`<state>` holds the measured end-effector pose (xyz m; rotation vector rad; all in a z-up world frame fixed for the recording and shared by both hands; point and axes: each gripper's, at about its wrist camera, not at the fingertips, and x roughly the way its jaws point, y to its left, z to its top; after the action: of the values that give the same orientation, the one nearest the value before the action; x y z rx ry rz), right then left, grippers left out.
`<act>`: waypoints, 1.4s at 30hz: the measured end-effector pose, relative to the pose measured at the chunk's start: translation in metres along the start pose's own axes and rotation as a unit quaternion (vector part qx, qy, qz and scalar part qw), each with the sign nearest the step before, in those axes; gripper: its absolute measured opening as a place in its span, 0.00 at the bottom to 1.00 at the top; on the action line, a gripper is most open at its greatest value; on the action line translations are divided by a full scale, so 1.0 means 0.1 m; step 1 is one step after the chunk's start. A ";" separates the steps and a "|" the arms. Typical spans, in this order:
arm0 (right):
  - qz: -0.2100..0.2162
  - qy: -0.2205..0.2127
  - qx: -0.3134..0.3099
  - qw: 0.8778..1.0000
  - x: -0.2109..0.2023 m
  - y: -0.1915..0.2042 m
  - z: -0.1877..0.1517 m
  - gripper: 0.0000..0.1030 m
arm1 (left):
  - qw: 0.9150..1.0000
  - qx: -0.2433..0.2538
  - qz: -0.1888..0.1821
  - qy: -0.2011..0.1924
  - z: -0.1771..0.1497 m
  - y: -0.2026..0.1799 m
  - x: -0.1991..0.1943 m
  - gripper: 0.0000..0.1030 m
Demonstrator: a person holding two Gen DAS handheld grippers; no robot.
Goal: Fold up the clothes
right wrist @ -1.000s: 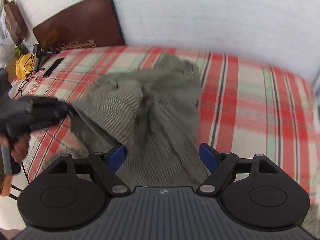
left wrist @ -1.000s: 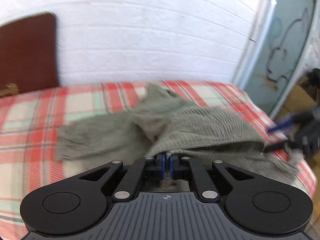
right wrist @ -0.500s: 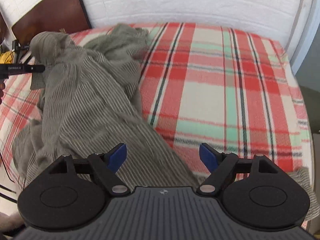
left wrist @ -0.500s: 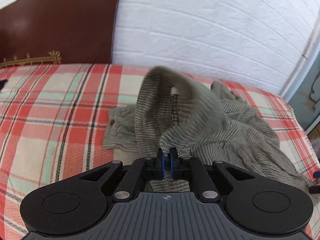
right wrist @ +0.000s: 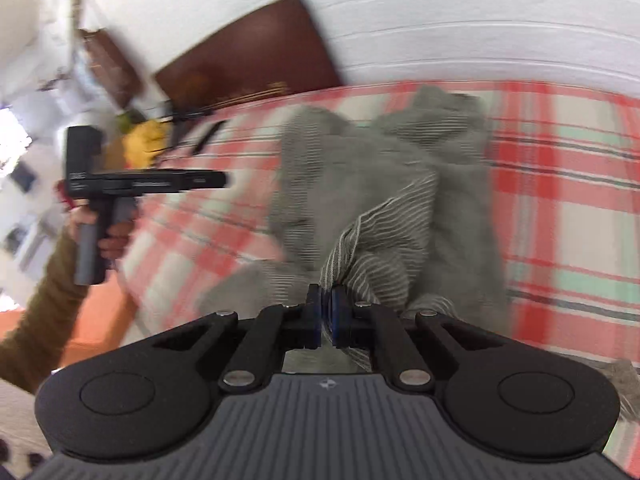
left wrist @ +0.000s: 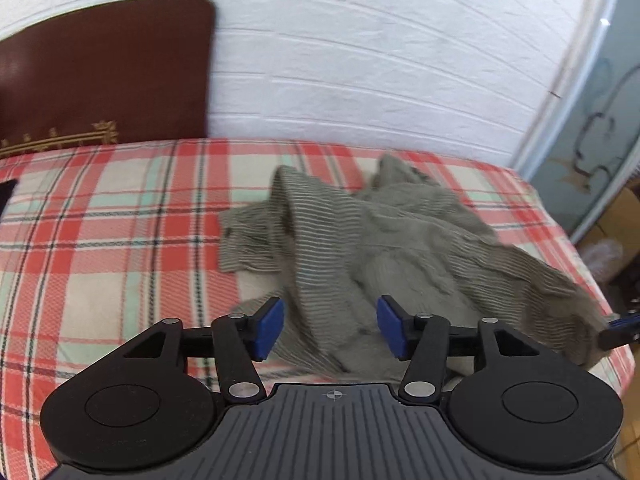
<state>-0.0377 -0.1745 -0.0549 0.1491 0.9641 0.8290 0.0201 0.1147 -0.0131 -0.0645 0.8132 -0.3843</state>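
person's hand (right wrist: 106, 236) in right-wrist view only

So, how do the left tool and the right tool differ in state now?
The left tool is opening, its blue pads clear of the grey striped garment; the right tool is shut, pinching a fold of that garment. Both are black with blue pads, over the red plaid bed.

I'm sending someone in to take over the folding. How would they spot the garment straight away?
Look at the bed with the red, cream and mint plaid sheet against the white brick wall. The grey-green striped garment lies crumpled on it, the only clothing there.
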 end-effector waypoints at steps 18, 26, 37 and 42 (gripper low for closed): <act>0.103 0.074 -0.090 0.988 0.84 0.72 -0.13 0.05 | 0.994 0.036 -0.094 0.041 -0.21 -0.40 0.13 0.79; 0.107 0.083 -0.111 0.985 0.83 0.79 -0.21 0.07 | 0.996 0.021 -0.072 0.039 -0.12 -0.46 0.51 0.00; -0.002 -0.021 -0.116 0.993 0.25 0.39 0.16 0.25 | 1.000 0.002 0.019 0.019 -0.55 0.08 -0.03 0.00; -0.086 -0.026 -0.146 0.985 0.38 0.18 0.54 0.33 | 0.999 -0.042 0.026 0.014 -0.78 0.35 -0.22 0.00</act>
<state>0.0060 -0.1235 -0.0404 -0.1641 0.7842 0.7928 -0.0387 0.1620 -0.0588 -0.1160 0.8561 -0.3031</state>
